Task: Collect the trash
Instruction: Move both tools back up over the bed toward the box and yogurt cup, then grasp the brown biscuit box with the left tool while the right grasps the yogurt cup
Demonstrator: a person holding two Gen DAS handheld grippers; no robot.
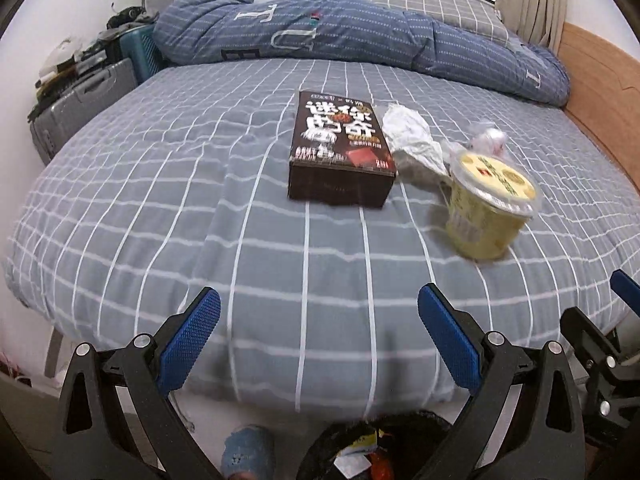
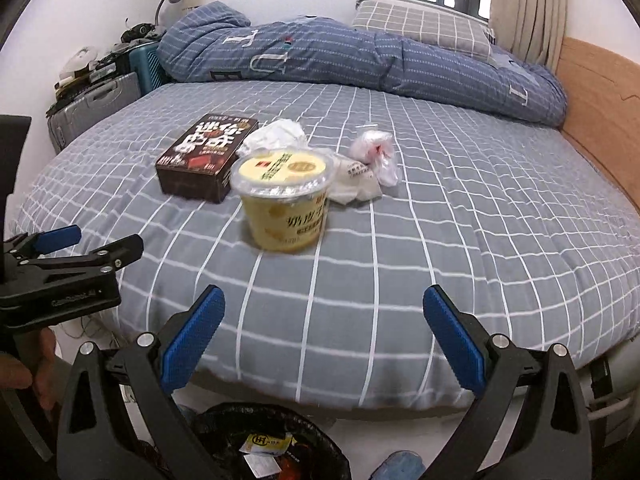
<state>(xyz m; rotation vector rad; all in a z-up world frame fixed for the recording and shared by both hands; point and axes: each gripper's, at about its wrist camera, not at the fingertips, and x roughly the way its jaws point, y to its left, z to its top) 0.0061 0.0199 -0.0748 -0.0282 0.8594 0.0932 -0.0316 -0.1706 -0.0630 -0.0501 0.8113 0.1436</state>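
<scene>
I am hovering both spread, empty grippers, left gripper [image 1: 319, 326] and right gripper [image 2: 324, 326], at the bed's [image 2: 460, 216] near edge; next is probably grabbing the yellow cup [image 2: 286, 200].

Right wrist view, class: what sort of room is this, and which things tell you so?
Most likely a bedroom: a bed with a grey checked sheet, a rolled blue duvet and a pillow at its far side, and a wooden headboard at the right.

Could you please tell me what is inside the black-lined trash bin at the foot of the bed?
The trash bin already holds some wrappers: a yellow-and-black packet, a small white piece and something red-orange. Anything deeper is hidden by the bag's dark folds and by the gripper frames in both views.
</scene>
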